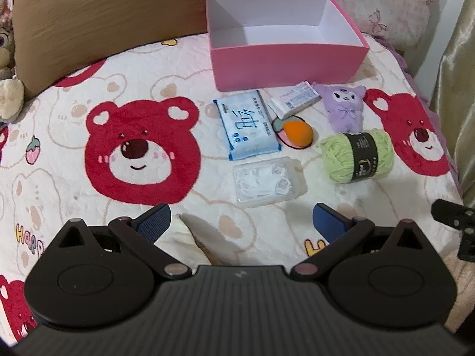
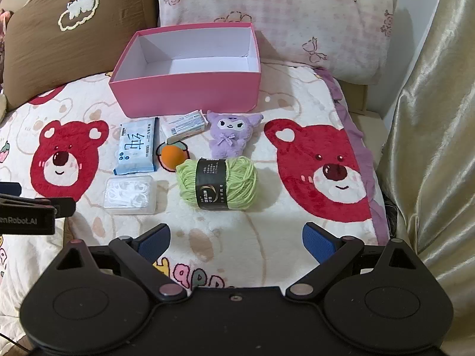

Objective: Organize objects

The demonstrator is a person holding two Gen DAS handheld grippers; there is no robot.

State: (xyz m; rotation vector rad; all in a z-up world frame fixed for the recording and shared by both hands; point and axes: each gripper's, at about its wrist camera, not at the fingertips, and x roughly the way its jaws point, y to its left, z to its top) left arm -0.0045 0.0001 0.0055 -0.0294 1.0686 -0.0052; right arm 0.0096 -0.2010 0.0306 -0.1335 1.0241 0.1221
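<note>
**Six items loose on bed, pink box empty, nothing gripped**

Six objects lie on the bear-print blanket (image 2: 297, 112) in front of the open pink box (image 2: 190, 95): tissue pack (image 2: 136, 147), clear floss-pick case (image 2: 130, 191), small white carton (image 2: 185, 127), orange sponge (image 2: 173, 155), purple plush (image 2: 231, 133), green yarn skein (image 2: 218, 182).

Left tongs (image 1: 242, 221): spread wide, holding nothing. Right tongs (image 2: 236, 238): likewise spread, holding nothing.

Key relation: the yarn lies directly ahead of the right tongs, close, slightly left of centre. Its long axis runs left-right, across the approach line, black label band at mid-length. In the left wrist view the yarn (image 1: 357, 157) sits off to the right; the floss-pick case (image 1: 267, 181) is the item straight ahead there.

Judgement: right hand is better placed for the yarn, probably closing across the banded middle; left hand suits the case.
</note>
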